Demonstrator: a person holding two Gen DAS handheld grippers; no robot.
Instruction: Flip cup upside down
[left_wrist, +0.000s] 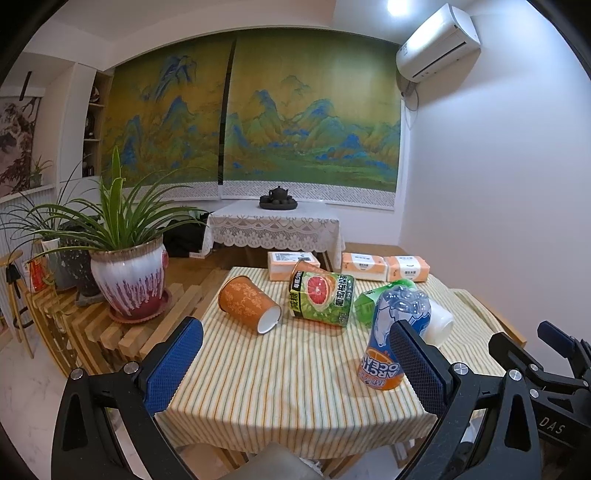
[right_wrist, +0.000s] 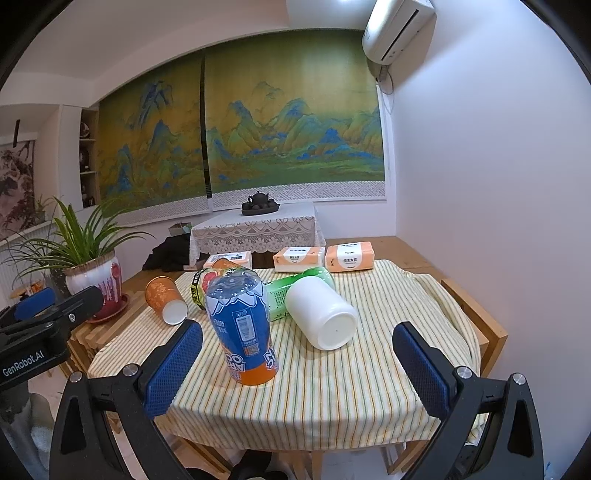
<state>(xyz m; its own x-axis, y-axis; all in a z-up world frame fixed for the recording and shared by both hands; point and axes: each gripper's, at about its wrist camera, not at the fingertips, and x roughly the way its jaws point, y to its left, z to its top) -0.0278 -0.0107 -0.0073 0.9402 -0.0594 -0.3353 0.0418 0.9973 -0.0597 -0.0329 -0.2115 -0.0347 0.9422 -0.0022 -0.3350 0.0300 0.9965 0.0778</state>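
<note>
Several cups sit on the striped tablecloth (left_wrist: 280, 387). A blue and orange cup (left_wrist: 388, 343) (right_wrist: 242, 328) stands upside down near the front. On their sides lie an orange patterned cup (left_wrist: 243, 304) (right_wrist: 164, 297), a grapefruit-print cup (left_wrist: 321, 297) (right_wrist: 201, 282), a green cup (left_wrist: 365, 301) (right_wrist: 280, 295) and a white cup (left_wrist: 441, 321) (right_wrist: 321, 317). My left gripper (left_wrist: 295, 325) is open and empty before the table's front edge. My right gripper (right_wrist: 297, 328) is also open, short of the blue and white cups.
Tissue packs (left_wrist: 365, 266) (right_wrist: 323, 256) line the table's far edge. A potted plant (left_wrist: 129, 280) stands on a slatted wooden bench at the left. A white wall (right_wrist: 498, 221) runs close along the right. A lace-covered table with a teapot (left_wrist: 277, 195) stands behind.
</note>
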